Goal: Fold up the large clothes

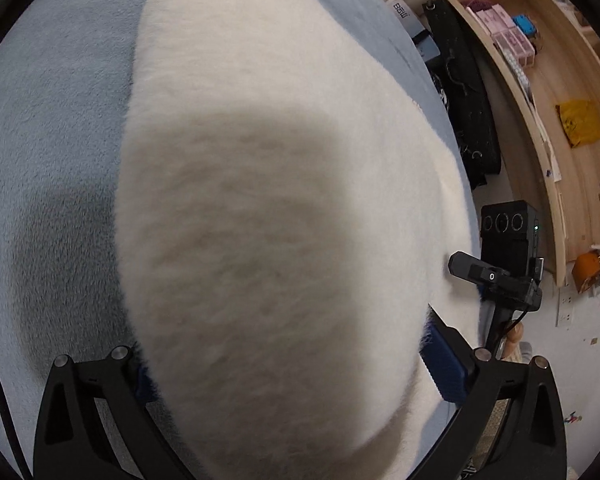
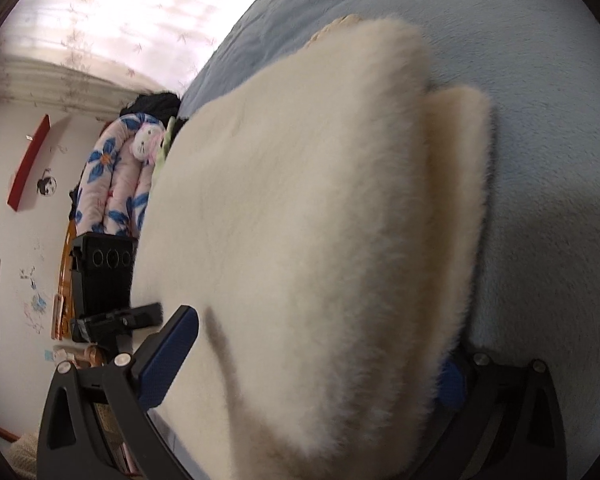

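Note:
A thick, white, fluffy garment [image 1: 284, 168] lies folded on a pale blue fleece blanket [image 1: 48, 128]. My left gripper [image 1: 292, 372] stands wide open astride the near end of the garment, whose fur bulges between the blue pads [image 1: 446, 364]. Seen from the right wrist, the garment [image 2: 300, 220] shows two stacked layers, the lower one sticking out at the right. My right gripper [image 2: 310, 372] is also wide open around its near end. The left pad [image 2: 168, 356] stands clear of the fur, while the right pad is half hidden by it.
Right of the bed edge stand a wooden shelf [image 1: 548, 92] with pink boxes and a yellow bag, and a long black case [image 1: 464, 92]. The other gripper's black housing [image 1: 508, 240] sits close by. A folded floral quilt [image 2: 112, 192] and a plush toy lie at the bed's far left.

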{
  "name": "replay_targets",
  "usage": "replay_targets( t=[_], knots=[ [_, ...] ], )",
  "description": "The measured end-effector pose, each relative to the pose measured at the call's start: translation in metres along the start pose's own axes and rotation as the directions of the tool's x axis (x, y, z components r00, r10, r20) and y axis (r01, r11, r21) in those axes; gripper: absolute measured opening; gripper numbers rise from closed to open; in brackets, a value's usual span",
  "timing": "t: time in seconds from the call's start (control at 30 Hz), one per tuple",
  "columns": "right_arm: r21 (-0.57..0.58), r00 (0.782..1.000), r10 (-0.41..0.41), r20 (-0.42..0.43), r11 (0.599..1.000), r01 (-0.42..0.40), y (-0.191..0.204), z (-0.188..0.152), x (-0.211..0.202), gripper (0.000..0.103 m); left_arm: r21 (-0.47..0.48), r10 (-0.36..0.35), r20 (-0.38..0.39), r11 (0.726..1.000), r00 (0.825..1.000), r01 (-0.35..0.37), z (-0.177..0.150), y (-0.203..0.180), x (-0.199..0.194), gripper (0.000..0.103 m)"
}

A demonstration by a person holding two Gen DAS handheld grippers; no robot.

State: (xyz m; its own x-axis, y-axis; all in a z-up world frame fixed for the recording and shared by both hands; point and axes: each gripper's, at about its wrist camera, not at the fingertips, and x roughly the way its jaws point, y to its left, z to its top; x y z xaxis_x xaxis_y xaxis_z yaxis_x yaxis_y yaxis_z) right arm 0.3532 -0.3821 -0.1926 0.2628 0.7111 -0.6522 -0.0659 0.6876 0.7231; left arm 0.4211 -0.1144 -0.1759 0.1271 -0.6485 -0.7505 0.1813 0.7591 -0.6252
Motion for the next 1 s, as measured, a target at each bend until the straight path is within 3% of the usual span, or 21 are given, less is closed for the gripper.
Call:
replay_targets(
  t=[0.13,0.27,0.43,0.7,0.87,1.0],
  knots=[
    [-0.009,0.999,-0.035,-0.009,0.999,0.035,0.003,0.003,0.003,0.103,0.024,0.046,0.024,0.999,0.999,-0.046,0.004,-0.011,-0.001,0.103],
    [-0.068,0.990,-0.141,-0.006,0.988,0.141,0.016,0.002,0.006,0.097,0.041,0.117,0.032,0.992,0.993,-0.119,0.002,-0.017,-0.007,0.103],
    [-0.038,0.989,-0.145,0.041,0.988,0.146,0.021,-0.001,-0.001,0.080,0.074,0.178,0.070,0.980,0.982,-0.183,0.002,-0.030,-0.012,0.095],
    [-0.042,0.971,-0.203,0.129,0.977,0.210,0.049,-0.017,-0.017,0.049,0.150,0.238,0.167,0.953,0.957,-0.263,-0.011,-0.057,-0.032,0.070],
    [-0.062,0.961,-0.245,0.126,0.965,0.254,0.082,-0.040,-0.014,0.047,0.186,0.280,0.206,0.930,0.938,-0.318,-0.030,-0.070,-0.060,0.067],
    [-0.052,0.961,-0.252,0.114,0.965,0.259,0.105,-0.066,-0.007,0.046,0.194,0.298,0.207,0.921,0.932,-0.338,-0.054,-0.073,-0.083,0.066]
  ],
)
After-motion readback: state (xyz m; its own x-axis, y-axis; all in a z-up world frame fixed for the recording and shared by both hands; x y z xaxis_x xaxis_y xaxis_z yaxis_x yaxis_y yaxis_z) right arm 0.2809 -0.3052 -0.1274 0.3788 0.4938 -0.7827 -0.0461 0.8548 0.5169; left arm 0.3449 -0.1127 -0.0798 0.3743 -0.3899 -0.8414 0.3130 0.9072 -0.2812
